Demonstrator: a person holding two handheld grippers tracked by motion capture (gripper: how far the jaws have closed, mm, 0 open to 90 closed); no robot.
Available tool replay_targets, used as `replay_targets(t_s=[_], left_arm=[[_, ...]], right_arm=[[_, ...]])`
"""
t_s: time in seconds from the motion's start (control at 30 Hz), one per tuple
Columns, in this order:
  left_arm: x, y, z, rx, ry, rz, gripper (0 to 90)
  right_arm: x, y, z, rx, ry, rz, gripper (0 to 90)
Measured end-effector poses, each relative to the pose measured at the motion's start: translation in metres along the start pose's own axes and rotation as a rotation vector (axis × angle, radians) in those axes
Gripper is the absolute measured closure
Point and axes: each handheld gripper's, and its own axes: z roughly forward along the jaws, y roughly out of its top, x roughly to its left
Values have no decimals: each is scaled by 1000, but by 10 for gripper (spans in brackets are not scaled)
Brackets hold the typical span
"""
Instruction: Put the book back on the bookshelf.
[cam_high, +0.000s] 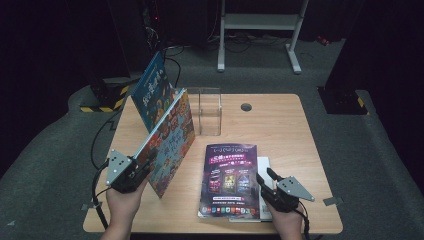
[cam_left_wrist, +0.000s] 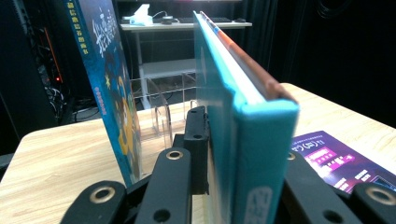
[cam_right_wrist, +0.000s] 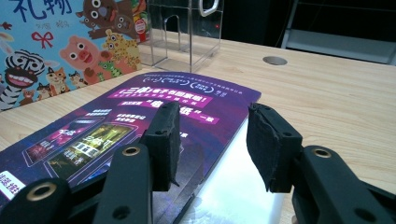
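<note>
Room: dark walls, grey carpet floor (cam_high: 380, 165), a white metal frame stand (cam_high: 260, 30) behind the bench.
Bench: light wooden bench (cam_high: 280, 130) with rounded corners and a round grey cable hole (cam_high: 245, 106) near its far edge.
Held book: large teal-edged hardcover picture book with cartoon animals on its cover (cam_high: 170, 142), lifted at a slant over the left half of the bench; its lower corner is close to the benchtop, whether touching I cannot tell, and its far end is near the clear holder.
Standing book: blue picture book with yellow lettering (cam_high: 152, 90), upright and tilted at the far left of the bench, just behind the held book and beside the holder.
Magazine: purple glossy magazine (cam_high: 230, 180) lying flat near the front of the bench, on top of white sheets (cam_high: 264, 170) that stick out at its right edge.
Holder: clear acrylic upright file holder (cam_high: 207, 112), standing at the far middle of the bench.
Left gripper: left gripper (cam_high: 142, 167), fingers (cam_left_wrist: 196, 140) closed tight on the near end of the held book, clamping its thickness.
Right gripper: right gripper (cam_high: 265, 179), fingers (cam_right_wrist: 163, 140) partly apart and holding nothing, low over the magazine's right edge and the white sheets.
</note>
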Motion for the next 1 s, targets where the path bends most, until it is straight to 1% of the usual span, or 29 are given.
replay_targets(t_s=[0.1, 0.2, 0.33, 0.37, 0.43, 0.47, 0.53, 0.6, 0.63, 0.7, 0.73, 0.87, 1.0], left_arm=[[1, 2, 2, 9, -17, -6, 770], [2, 3, 2, 17, -23, 1, 768], [3, 4, 3, 23, -13, 4, 772], [2, 3, 4, 19, -11, 8, 773], [1, 1, 5, -5, -5, 30, 770], [0, 0, 5, -11, -2, 31, 764], [-1, 0, 8, 1, -10, 10, 736], [-1, 0, 10, 2, -16, 0, 710], [0, 0, 10, 1, -16, -6, 714], [1, 1, 11, 3, -23, -2, 760], [1, 2, 11, 7, -24, -1, 764], [1, 3, 12, 12, -24, 9, 766], [2, 3, 14, 18, -26, 2, 748]], right_arm=[[0, 0, 0, 4, 0, 2, 544], [-1, -1, 0, 1, 5, 7, 544], [-1, -1, 0, 2, 6, 10, 544], [-1, -1, 0, 2, 6, 11, 544], [-1, -1, 0, 2, 6, 10, 543], [-1, -1, 0, 2, 7, 10, 543], [-1, -1, 0, 2, 7, 10, 542], [-1, -1, 0, 4, 7, 11, 542], [-1, -1, 0, 5, 8, 11, 541], [-1, -1, 0, 2, 7, 11, 541], [-1, -1, 0, 2, 8, 12, 541], [-1, -1, 0, 1, 9, 12, 541], [-1, -1, 0, 1, 9, 14, 541]])
